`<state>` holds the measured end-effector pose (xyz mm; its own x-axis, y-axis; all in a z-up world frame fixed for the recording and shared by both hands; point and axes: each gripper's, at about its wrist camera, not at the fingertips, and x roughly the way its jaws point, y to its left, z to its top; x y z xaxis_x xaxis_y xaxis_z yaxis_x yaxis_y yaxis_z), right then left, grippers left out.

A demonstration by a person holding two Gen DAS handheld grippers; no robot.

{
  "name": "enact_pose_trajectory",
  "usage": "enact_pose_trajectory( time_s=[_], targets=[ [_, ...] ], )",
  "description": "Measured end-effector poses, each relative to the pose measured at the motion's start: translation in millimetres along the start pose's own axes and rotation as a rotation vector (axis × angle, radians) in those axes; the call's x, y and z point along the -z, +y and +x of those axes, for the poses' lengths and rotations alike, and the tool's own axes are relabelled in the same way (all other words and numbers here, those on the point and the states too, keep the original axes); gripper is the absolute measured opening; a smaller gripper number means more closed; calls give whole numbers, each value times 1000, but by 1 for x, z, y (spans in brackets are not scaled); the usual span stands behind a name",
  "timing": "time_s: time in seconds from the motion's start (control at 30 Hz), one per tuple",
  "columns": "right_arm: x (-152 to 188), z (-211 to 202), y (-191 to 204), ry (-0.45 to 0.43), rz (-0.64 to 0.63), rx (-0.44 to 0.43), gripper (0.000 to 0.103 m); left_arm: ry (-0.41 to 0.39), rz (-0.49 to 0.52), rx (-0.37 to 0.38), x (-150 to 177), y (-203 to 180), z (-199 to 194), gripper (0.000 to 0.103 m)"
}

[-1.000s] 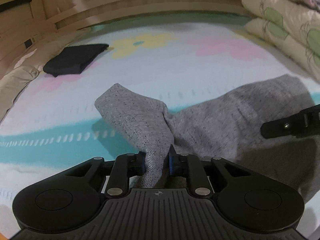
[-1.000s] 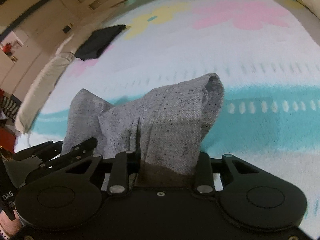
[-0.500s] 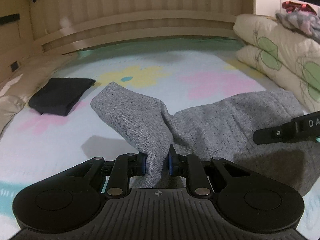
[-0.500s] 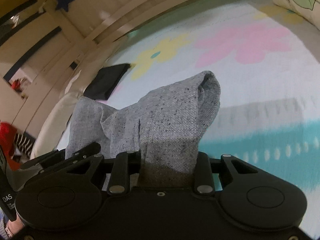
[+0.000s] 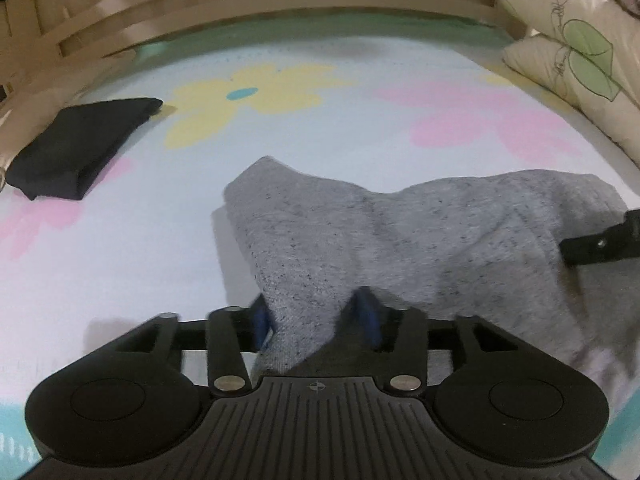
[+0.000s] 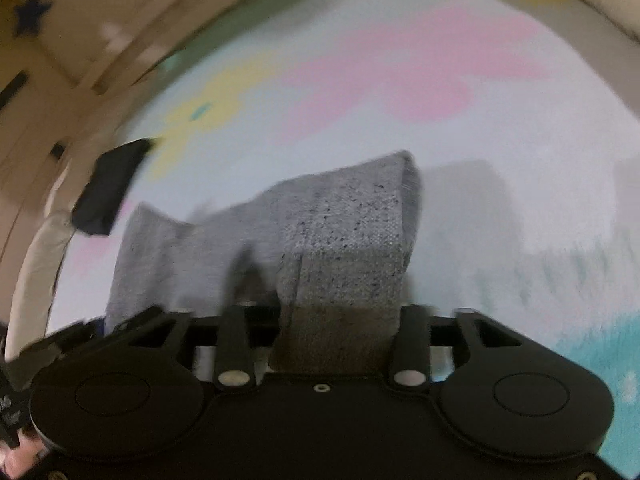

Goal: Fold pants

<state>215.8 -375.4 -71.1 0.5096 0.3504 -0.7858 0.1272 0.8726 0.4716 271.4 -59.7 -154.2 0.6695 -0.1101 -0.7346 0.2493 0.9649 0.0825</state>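
Ahead of my left gripper [image 5: 314, 314] the bedsheet [image 5: 360, 128] is lying open right up to the wooden bed frame [image 5: 280, 36], so I am seeing free room straight forward past the grey pants [image 5: 400, 232]. On the far left a folded black garment [image 5: 76, 148] is sitting on the sheet near the frame, well apart from the pants. On the right, stacked cream pillows [image 5: 572, 56] are closing off that side. My right gripper [image 5: 596, 244] is poking in beside the pants at the right edge. From the right wrist view, the pants [image 6: 344, 240] are filling the space between the fingers [image 6: 410, 344], with blurred open sheet [image 6: 520, 160] on the right.
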Motion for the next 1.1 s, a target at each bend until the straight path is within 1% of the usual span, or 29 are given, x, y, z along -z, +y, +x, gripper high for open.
enact_pose_trajectory(
  time_s=[0.1,0.17,0.2,0.27,0.3,0.37,0.43,0.47,0.5,0.53,0.63,0.67,0.7,0.77,0.8,0.83,0.87,0.93,0.97,1.0,1.07,1.1],
  targets=[
    [7,2,-18,-34,73,-69,58,-6,23,2,2,4,-6,54],
    [7,0,-17,-42,58,-72,59,-3,41,-25,0,3,-15,53],
    [8,-3,-14,-51,38,-59,61,-7,52,-46,-5,2,-22,53],
    [8,-11,-7,-93,9,3,75,-29,71,-77,-4,1,-42,53],
    [9,-18,-4,-129,1,38,77,-35,78,-76,-3,0,-48,53],
    [9,-33,-4,-199,0,61,78,-36,81,-64,2,-5,-64,53],
    [11,-46,0,-235,6,81,83,-27,65,-49,8,-10,-74,53],
    [12,-52,5,-239,-1,103,89,-21,57,-38,13,-12,-78,53],
    [14,-56,10,-236,-14,124,92,-9,49,-35,17,-16,-79,53],
    [18,-60,16,-232,-38,139,92,2,40,-35,21,-18,-80,53],
    [36,-74,30,-256,-118,163,91,38,13,-14,34,-21,-77,53],
    [41,-74,32,-238,-137,180,89,48,10,-18,40,-22,-74,54],
    [46,-70,34,-203,-157,197,80,51,9,-21,44,-22,-70,54],
    [53,-57,31,-133,-185,269,72,46,11,-4,48,-20,-66,56],
    [57,-51,24,-101,-185,296,72,47,7,-3,47,-19,-66,57],
    [61,-45,16,-77,-166,293,72,51,1,2,45,-17,-66,57],
    [64,-43,7,-79,-120,267,71,57,-5,4,43,-15,-67,57],
    [61,-47,1,-82,-54,245,71,59,-9,-4,41,-14,-74,57],
    [60,-51,3,-83,-57,252,71,53,-3,-20,40,-15,-79,56],
    [58,-56,9,-88,-84,272,74,43,4,-33,40,-17,-85,56],
    [57,-68,25,-109,-144,325,81,19,18,-50,40,-19,-99,56],
    [57,-74,33,-120,-165,346,88,6,20,-53,39,-20,-106,56]
  ],
)
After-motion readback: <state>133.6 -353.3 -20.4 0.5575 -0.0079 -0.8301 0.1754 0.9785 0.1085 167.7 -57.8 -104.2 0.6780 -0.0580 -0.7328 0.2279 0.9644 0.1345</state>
